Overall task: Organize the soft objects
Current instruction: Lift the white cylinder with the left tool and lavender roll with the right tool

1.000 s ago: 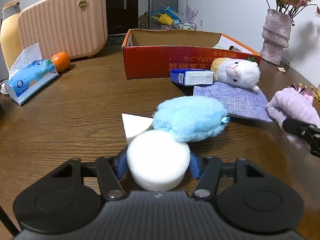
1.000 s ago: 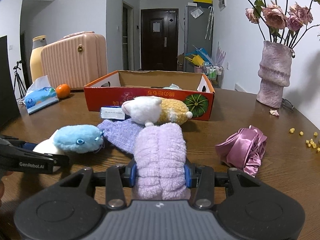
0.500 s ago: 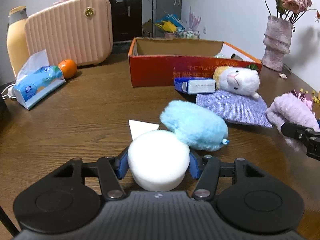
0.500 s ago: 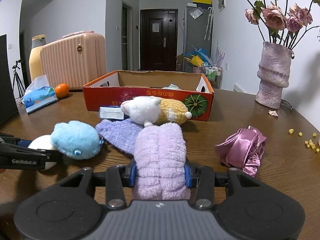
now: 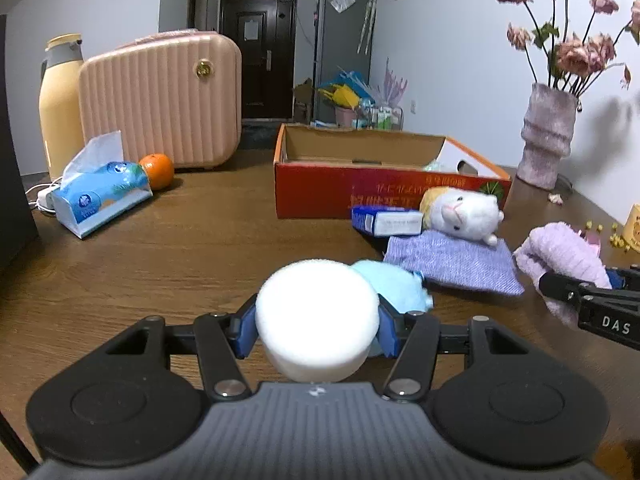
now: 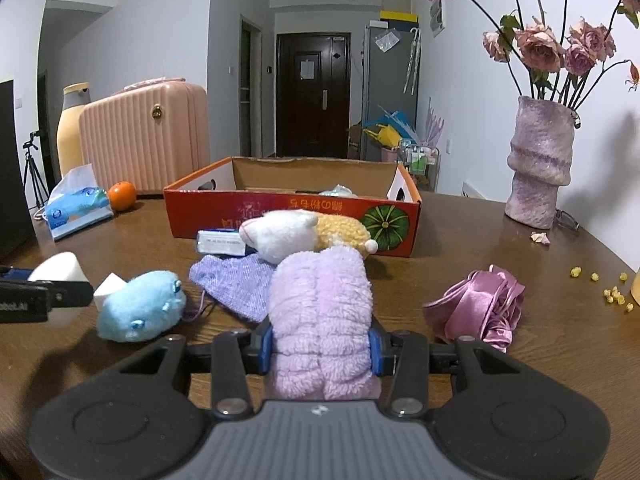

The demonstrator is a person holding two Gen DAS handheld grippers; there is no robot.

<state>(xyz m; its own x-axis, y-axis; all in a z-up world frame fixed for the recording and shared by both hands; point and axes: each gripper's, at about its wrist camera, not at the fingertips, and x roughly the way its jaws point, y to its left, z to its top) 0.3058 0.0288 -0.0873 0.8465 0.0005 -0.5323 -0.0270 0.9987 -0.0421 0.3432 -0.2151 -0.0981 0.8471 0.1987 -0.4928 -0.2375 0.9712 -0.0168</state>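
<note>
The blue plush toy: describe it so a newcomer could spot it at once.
Start at the red cardboard box on the wooden table. Nearer the camera lies a purple cloth; just left sits the blue plush toy, the only fluffy pale-blue thing.

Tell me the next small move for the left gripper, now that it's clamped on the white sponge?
Probably carry the white round sponge forward over the red cardboard box. The left gripper grips it clear of the table, and the box stands open ahead.
</note>
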